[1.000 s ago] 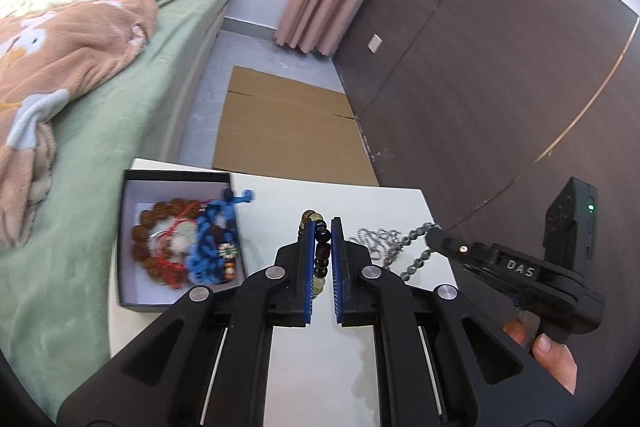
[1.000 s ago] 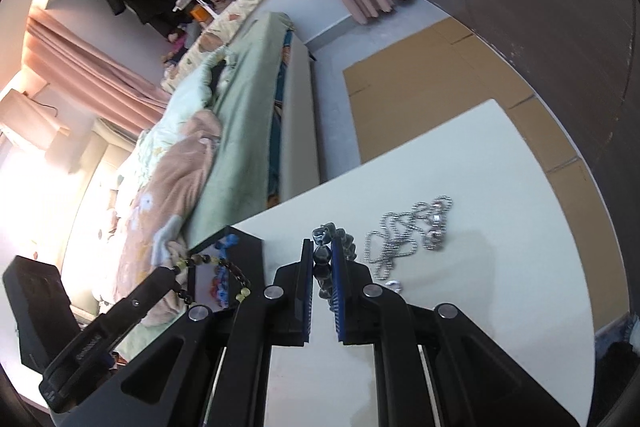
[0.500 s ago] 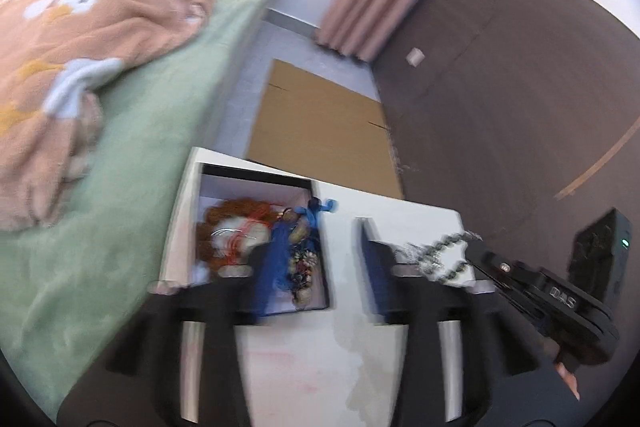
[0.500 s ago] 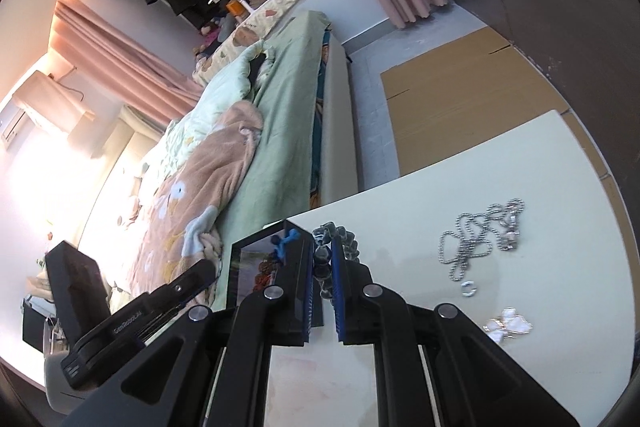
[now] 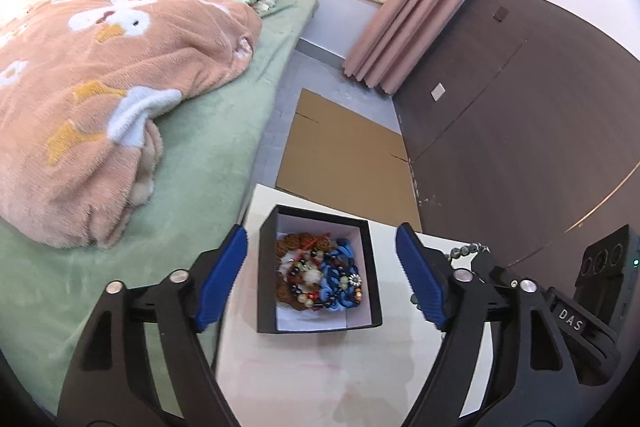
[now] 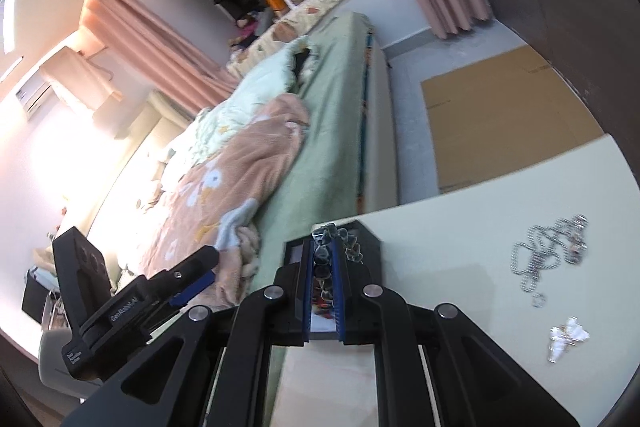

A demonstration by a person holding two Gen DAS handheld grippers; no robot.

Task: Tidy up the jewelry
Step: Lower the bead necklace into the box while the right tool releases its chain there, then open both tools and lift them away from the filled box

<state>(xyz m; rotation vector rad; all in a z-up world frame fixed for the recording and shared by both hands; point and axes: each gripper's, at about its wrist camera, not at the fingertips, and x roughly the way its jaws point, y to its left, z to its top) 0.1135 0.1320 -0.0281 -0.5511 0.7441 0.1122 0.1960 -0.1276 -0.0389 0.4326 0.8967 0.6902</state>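
Note:
A black box [image 5: 318, 327] with a white inside stands on the white table [image 5: 304, 379] and holds several bead bracelets [image 5: 320, 277]. My left gripper [image 5: 320, 275] is wide open and empty, its jaws either side of the box. My right gripper [image 6: 323, 259] is shut on a dark bead bracelet [image 6: 332, 241] and holds it above the box [image 6: 370, 241]; it also shows in the left wrist view [image 5: 468, 250] at the right. A silver ball chain [image 6: 552, 251], a small ring [image 6: 538, 301] and a white pendant [image 6: 568, 337] lie on the table at the right.
A bed with a green sheet [image 5: 208, 163] and a pink blanket [image 5: 100, 75] runs along the table's left side. A flat cardboard sheet [image 5: 344, 147] lies on the floor beyond. A dark wall panel [image 5: 520, 87] stands at the right.
My left gripper has opened and let its bracelet go into the box. My right gripper has carried the dark bead bracelet left, from beside the silver chain to above the box.

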